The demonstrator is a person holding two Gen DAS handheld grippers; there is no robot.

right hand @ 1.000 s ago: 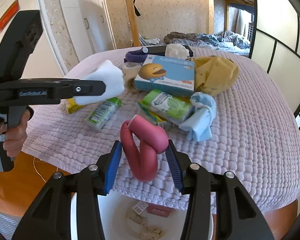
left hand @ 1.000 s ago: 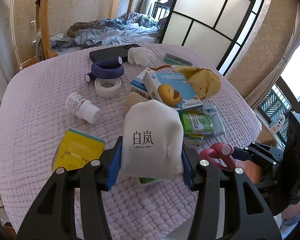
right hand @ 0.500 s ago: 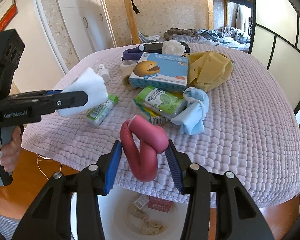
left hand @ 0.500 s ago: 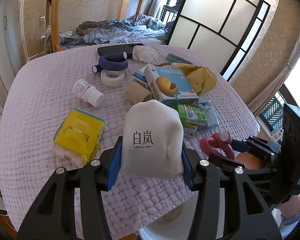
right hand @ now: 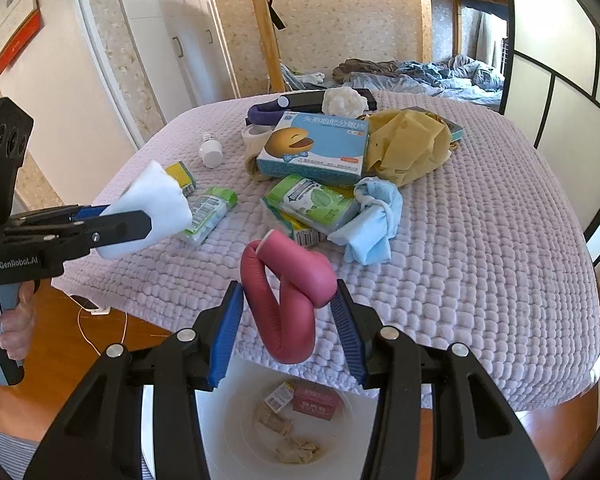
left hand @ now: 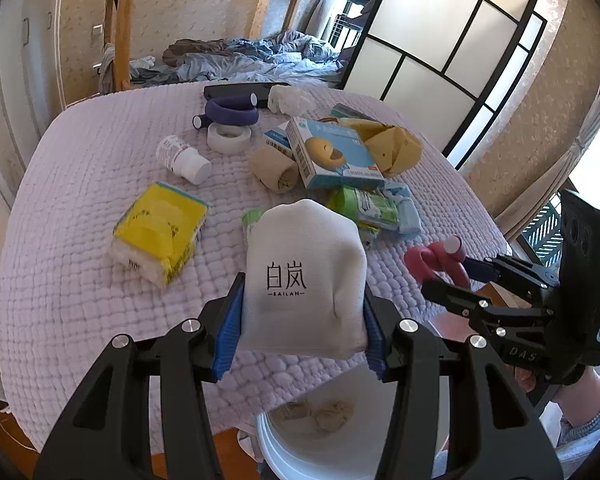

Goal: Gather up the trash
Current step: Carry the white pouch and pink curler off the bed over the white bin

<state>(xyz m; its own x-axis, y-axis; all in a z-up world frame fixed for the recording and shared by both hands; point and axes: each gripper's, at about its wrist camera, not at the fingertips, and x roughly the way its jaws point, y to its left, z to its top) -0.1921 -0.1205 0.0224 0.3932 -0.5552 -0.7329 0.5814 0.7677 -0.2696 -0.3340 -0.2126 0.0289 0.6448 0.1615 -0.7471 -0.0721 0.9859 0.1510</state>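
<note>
Trash for this round is already in my grip: the left hand-held gripper (left hand: 302, 334) is clamped on a white pouch (left hand: 304, 276) with black printed characters, and the right hand-held gripper (right hand: 288, 330) is clamped on a pink foam roller (right hand: 286, 292) bent into a loop. What the drop turns on, I judge, is the white bin (right hand: 236, 412) on the floor at the near edge of the surface (right hand: 480, 240). In the right wrist view its mouth lies directly under the roller, whose long loop hangs downward toward it. In the left wrist view the bin (left hand: 276, 440) sits below and slightly right of the pouch, which hangs over the surface's quilted edge more than over the mouth. So the right hand looks nearer to a clean drop; the left probably needs to come a little further over. The pouch is soft, plump and upright, squeezed at its lower sides by the blue pads. The bin already holds crumpled paper and a small red box (right hand: 314, 402).
</note>
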